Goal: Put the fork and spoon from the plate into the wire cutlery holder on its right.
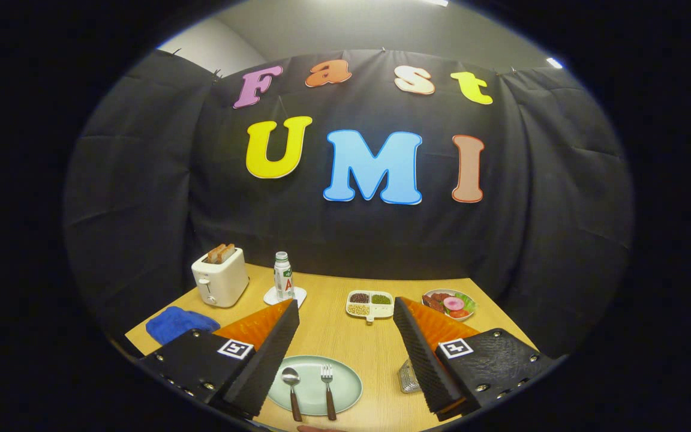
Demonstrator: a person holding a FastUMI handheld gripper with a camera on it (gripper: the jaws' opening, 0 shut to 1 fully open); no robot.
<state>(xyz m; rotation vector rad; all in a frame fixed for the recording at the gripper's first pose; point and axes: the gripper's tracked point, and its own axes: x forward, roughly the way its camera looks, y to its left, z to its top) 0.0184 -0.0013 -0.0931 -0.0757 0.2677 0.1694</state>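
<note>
Spread tongs (345, 330) hover above spoon (291, 384) and fork (327, 384) on plate (348, 384)

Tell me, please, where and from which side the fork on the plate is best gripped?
Grip the fork from above, mid-handle, where the dark handle lies straight towards the open gripper. Close across its narrow width; the spoon lies parallel close by on the plate, so probably keep the fingers narrow.

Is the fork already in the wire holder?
No, the fork lies beside the spoon on the plate, between the open gripper jaws; the holder sits right of it.
</note>
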